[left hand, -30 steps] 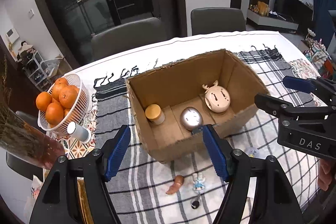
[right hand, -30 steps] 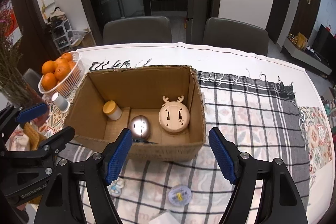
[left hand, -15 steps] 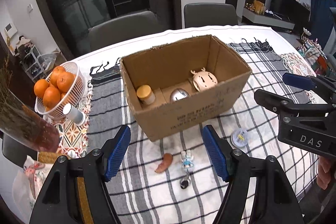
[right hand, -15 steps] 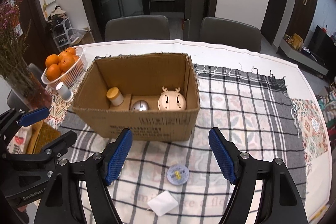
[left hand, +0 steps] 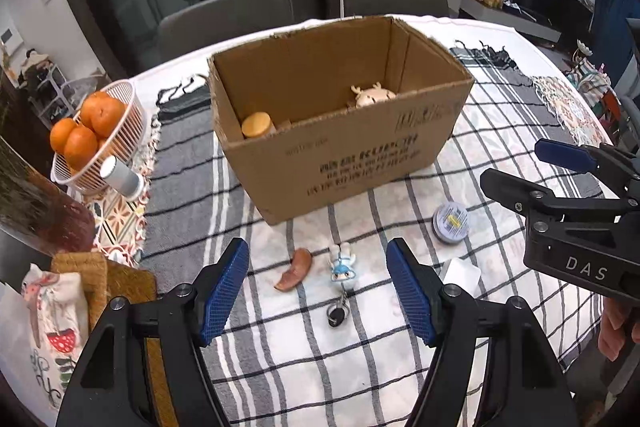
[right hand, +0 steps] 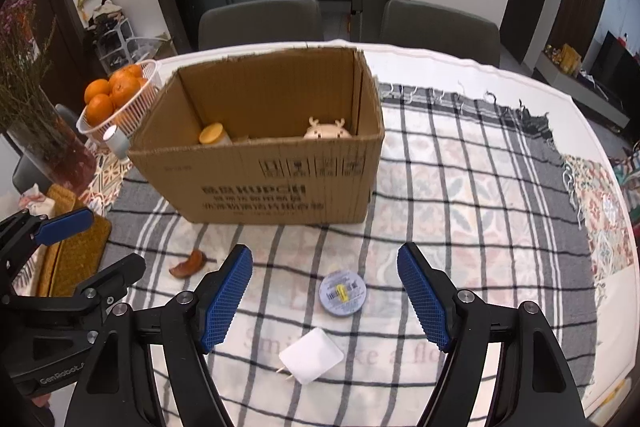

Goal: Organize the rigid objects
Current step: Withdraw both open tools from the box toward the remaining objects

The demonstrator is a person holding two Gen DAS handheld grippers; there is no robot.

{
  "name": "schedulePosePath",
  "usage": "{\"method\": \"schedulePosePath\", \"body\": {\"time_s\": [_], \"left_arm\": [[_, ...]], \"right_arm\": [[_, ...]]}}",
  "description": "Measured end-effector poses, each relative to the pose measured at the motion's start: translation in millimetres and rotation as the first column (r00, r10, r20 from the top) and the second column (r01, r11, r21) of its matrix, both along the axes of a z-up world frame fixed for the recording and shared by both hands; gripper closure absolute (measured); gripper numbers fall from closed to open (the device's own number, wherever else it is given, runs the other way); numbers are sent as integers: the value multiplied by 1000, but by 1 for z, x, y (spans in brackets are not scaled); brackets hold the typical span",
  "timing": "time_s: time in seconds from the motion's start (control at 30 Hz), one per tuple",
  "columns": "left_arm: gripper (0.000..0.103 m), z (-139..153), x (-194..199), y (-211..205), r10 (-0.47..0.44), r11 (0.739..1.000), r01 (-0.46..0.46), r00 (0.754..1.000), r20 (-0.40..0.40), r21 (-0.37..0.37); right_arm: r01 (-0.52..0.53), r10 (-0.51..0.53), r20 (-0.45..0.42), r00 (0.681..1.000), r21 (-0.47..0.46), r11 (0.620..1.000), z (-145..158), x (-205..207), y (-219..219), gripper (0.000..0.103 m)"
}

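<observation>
Both grippers are hovering with jaws wide and empty: my left gripper (left hand: 318, 283) is hanging above a small blue-and-white figure keychain (left hand: 341, 267) and a brown curved piece (left hand: 295, 269), while my right gripper (right hand: 325, 289) is pointing over a white square item (right hand: 311, 355) and a round grey tin (right hand: 342, 292). Beyond them, an open cardboard box (right hand: 280, 183) is sitting on the checked cloth (right hand: 480, 187), holding a yellow-lidded jar (right hand: 212, 134) and a cream antlered toy (right hand: 326, 131).
</observation>
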State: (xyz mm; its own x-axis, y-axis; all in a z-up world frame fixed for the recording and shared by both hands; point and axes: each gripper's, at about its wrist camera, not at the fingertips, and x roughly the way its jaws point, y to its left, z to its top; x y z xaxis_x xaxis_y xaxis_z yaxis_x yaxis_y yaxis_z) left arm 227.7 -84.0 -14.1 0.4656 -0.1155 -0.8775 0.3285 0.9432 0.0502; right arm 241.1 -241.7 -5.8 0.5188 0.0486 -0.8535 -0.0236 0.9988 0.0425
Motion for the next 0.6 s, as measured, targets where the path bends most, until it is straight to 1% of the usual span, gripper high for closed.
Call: {"method": "schedulePosePath", "body": {"time_s": [0.37, 0.6], "left_arm": [[33, -34, 2, -7, 1, 1000, -1, 996, -94, 1], [33, -60, 9, -8, 13, 1000, -13, 984, -176, 1]], "right_arm": [[15, -16, -66, 998, -11, 1000, -30, 2, -10, 27], [23, -23, -120, 992, -1, 1000, -53, 6, -13, 27]]}}
